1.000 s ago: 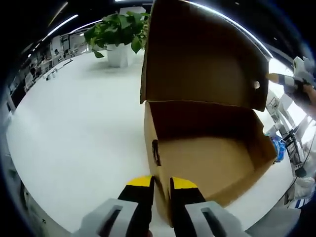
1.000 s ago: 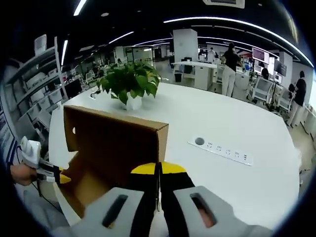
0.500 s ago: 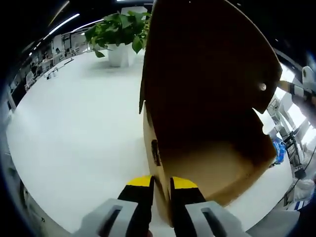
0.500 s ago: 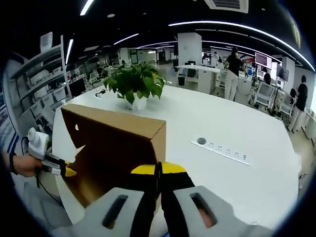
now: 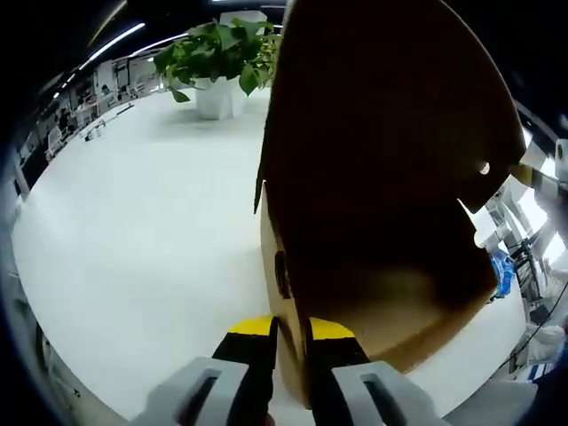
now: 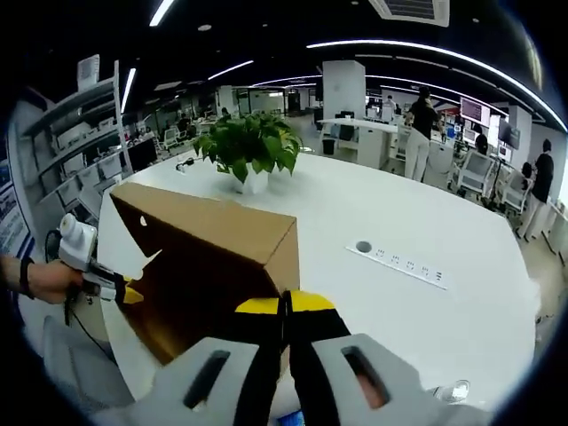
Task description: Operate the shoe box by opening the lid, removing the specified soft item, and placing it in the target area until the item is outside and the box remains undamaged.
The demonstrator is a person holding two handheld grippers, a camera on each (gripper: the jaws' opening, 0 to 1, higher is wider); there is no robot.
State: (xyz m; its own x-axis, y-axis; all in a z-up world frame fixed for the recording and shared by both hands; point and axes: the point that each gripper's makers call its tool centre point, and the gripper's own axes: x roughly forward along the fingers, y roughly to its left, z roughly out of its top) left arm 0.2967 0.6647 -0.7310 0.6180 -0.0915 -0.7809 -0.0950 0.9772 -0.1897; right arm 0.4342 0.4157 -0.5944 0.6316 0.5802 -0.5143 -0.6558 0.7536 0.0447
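While the lid is hanging partway over the shoe box, you are working the lid step, and the soft item is not visible: the box floor that shows in the left gripper view looks bare, though the lid's shadow hides much of it.

Your left gripper, at the bottom centre of its view, is pinching the near wall of the box between nearly closed jaws, bracing the box on the white table. Your right gripper, at the bottom centre of its view, is clamped almost fully on the free edge of the lid, which fills the lower left of that frame as a slanted brown panel. Your left gripper is also showing at the left edge of the right gripper view, yellow tips against the box.

A potted plant is standing well beyond the box, and a power strip is lying flush in the table to the right.

Next, I judge, you are needing a gentle arc about the hinge, since a hard pull could crease the cardboard. Keep the left hold steady and light so the wall is not being crushed. Then check inside for the item.
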